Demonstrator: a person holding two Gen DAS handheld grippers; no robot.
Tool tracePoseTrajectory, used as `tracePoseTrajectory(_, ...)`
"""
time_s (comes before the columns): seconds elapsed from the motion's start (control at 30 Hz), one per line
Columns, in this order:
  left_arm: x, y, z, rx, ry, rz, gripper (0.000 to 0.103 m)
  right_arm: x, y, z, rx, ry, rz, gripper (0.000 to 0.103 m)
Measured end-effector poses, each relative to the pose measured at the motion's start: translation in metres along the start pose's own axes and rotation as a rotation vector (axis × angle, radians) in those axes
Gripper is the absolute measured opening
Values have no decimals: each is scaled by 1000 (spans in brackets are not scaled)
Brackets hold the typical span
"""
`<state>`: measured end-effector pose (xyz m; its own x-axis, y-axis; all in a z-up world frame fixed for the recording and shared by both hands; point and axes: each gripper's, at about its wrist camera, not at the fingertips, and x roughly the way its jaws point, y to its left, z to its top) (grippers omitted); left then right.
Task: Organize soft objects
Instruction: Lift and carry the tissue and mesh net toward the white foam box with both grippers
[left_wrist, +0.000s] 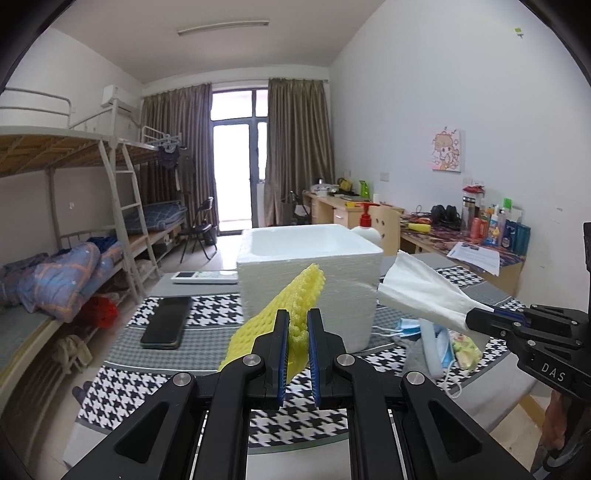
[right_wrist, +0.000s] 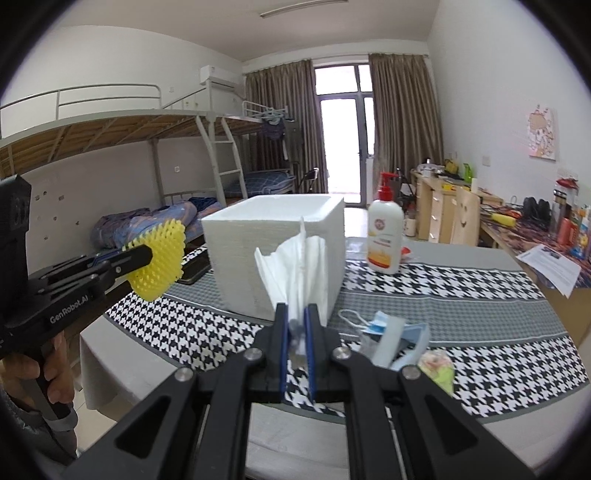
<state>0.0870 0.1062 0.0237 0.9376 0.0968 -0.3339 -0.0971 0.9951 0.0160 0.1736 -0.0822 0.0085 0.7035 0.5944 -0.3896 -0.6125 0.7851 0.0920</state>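
Gripping a yellow foam net, the left gripper has its fingers clenched; the right gripper clamps a white tissue, foam box just beyond both.

Soft daylight, strong fisheye warp

Both views are evenly bright, lit mostly by the glass door at the far end, which is blown out to near white between the curtains; the ceiling lamp looks unlit. Shadows on the counter are faint and soft-edged. Black vignetting fills the corners, and walls and the bunk bed bow outward toward the edges. The tissue shows slight blur at its lower end, between the pads of the tongs, and distant clutter is soft.
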Motion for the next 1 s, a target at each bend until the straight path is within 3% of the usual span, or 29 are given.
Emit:
tracePoseTrajectory(0.43,8,17,9,-23,6,47,11,15,10,20,-34,0,18,11)
tracePoseTrajectory(1.0,26,27,52,-32,-17,54,10,22,9,64,-79,-44,30,11)
